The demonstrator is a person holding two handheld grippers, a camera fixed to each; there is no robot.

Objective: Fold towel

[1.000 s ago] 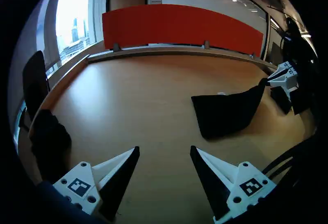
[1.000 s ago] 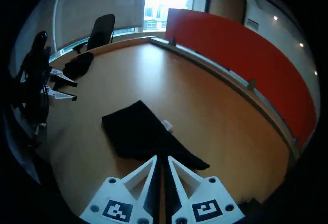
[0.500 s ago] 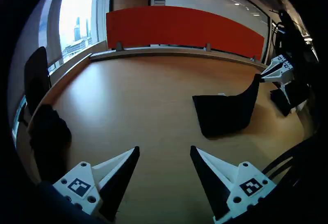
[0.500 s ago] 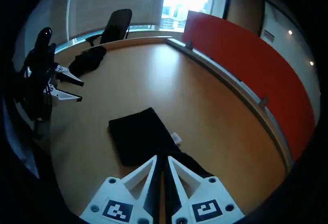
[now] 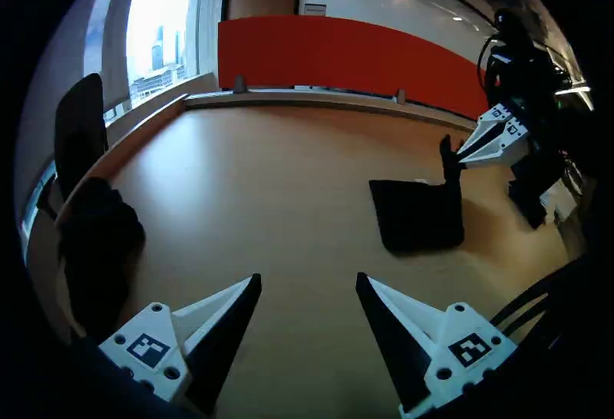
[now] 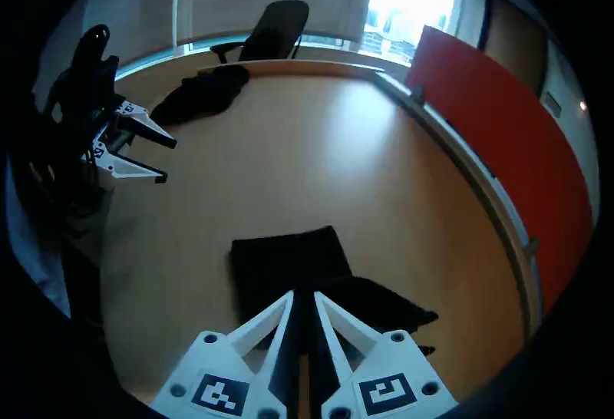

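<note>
Towel [image 5: 418, 216] is our subject, but it rests on the biggest thing we see, the one wooden table [image 5: 253, 181], which spreads out ahead of both grippers. Beyond the table, past the fingers of the left gripper [image 5: 307, 277], stands one long red partition [image 5: 345, 54]; from the right gripper [image 6: 303, 296] it [image 6: 499, 158] runs off on the right. We count one dark office chair [image 6: 272, 31] at the far table edge and one dark heap of cloth [image 6: 203, 93] on the table just before it, to the left of the left gripper's fingers [image 5: 96, 242]. We count one towel [image 6: 292, 273]: black, plain, mostly flat as a rough rectangle just ahead of the right gripper's tips, with a rumpled part to their right. In the left gripper view it lies ahead and to the right, well apart, with one corner drawn up off the table. Two grippers: the right one [image 5: 459, 160] is pinched closed on that raised corner; the left one [image 6: 166, 161] has its fingers spread wide and holds nothing.
</note>
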